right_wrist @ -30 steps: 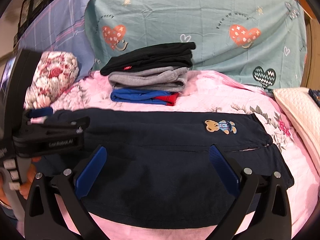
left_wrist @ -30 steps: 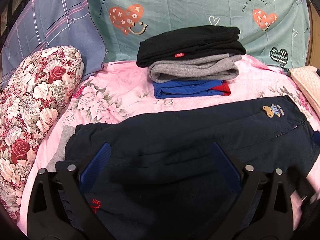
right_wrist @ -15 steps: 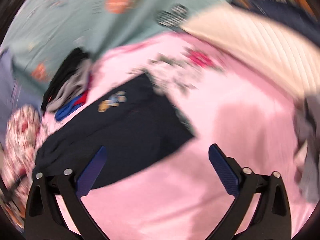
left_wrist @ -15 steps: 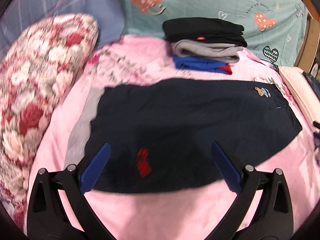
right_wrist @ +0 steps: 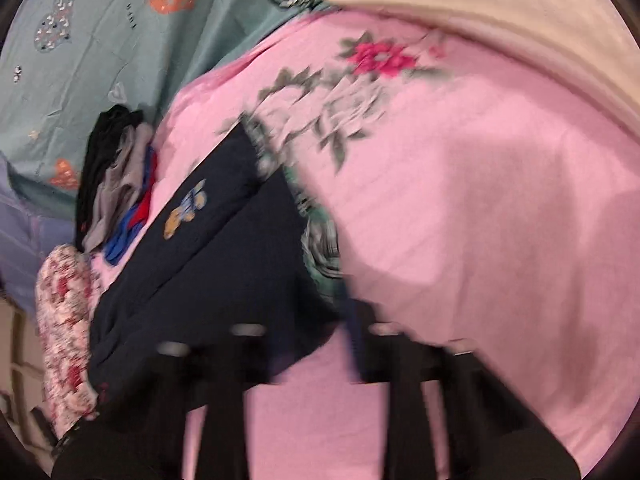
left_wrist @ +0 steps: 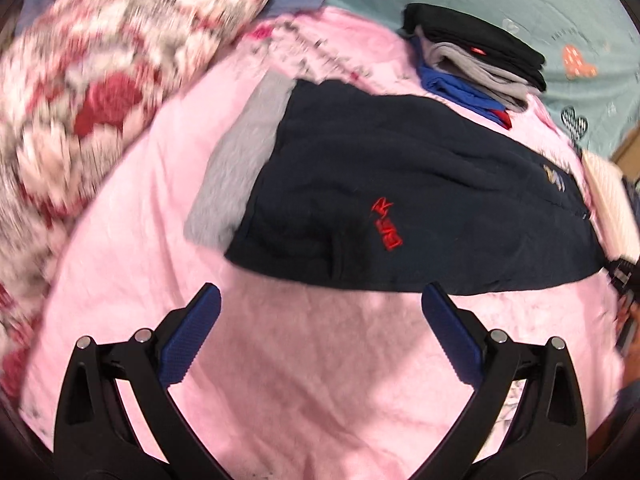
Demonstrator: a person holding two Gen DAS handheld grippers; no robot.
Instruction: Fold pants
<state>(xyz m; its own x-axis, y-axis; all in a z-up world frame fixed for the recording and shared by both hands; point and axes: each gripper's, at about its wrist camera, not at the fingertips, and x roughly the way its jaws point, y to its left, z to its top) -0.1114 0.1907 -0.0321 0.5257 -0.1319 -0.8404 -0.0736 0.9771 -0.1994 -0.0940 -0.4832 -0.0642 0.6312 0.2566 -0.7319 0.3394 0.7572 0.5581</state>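
Observation:
Dark navy pants point(left_wrist: 400, 200) lie folded flat on the pink floral bed cover point(left_wrist: 300, 380), with red lettering and a small bear patch point(right_wrist: 186, 208). A grey cuff point(left_wrist: 240, 160) sticks out at their left end. My left gripper point(left_wrist: 320, 312) is open and empty, held over bare cover just in front of the pants' near edge. In the right wrist view the pants point(right_wrist: 208, 280) run up the left side. My right gripper point(right_wrist: 312, 344) is badly blurred by motion near the pants' right end; its jaw state does not show.
A stack of folded clothes, black over grey over blue point(left_wrist: 480, 56), sits behind the pants against a teal heart-print sheet point(left_wrist: 540, 4). A red floral bolster point(left_wrist: 100, 80) lies at the left. A cream quilted pillow point(right_wrist: 500, 28) lies at the right.
Both grippers have pulled back off the pants. The left view has swung left and lower. The right view has rolled sharply and blurred, with the pants now at its left.

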